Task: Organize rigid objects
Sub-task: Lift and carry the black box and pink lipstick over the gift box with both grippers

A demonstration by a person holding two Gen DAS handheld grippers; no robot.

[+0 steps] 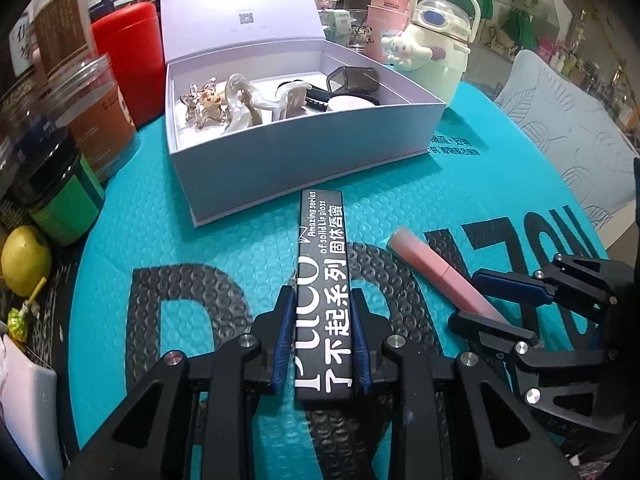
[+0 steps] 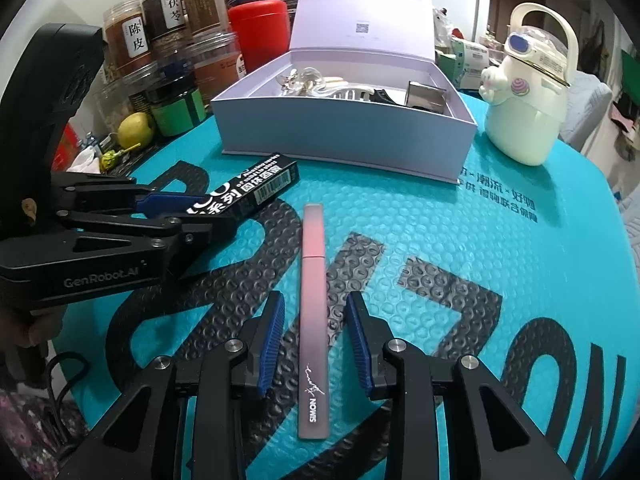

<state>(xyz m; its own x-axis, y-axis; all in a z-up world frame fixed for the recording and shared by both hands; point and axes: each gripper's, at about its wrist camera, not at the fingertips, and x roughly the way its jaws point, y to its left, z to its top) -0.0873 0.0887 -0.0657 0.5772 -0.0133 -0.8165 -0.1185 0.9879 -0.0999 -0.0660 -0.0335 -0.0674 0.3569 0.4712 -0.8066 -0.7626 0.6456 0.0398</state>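
Note:
My left gripper (image 1: pixel 322 300) is shut on a long black lip gloss carton (image 1: pixel 323 256) that lies on the teal mat; the same left gripper (image 2: pixel 212 212) and black carton (image 2: pixel 264 184) show in the right wrist view. A slim pink cosmetic tube (image 2: pixel 313 320) lies flat on the mat between the fingers of my right gripper (image 2: pixel 316 298), which is open with gaps on both sides. In the left wrist view the pink tube (image 1: pixel 436 276) runs into the right gripper (image 1: pixel 466 300). Behind stands an open white box (image 1: pixel 304 168) holding hair clips and small items.
Jars (image 2: pixel 164 28), a red canister (image 2: pixel 262 34) and a lemon (image 2: pixel 136 128) crowd the left edge. A cream cartoon water bottle (image 2: pixel 524 108) stands right of the white box (image 2: pixel 344 140). Pink cups (image 1: pixel 386 8) sit behind. The teal mat (image 2: pixel 500 240) has a round edge.

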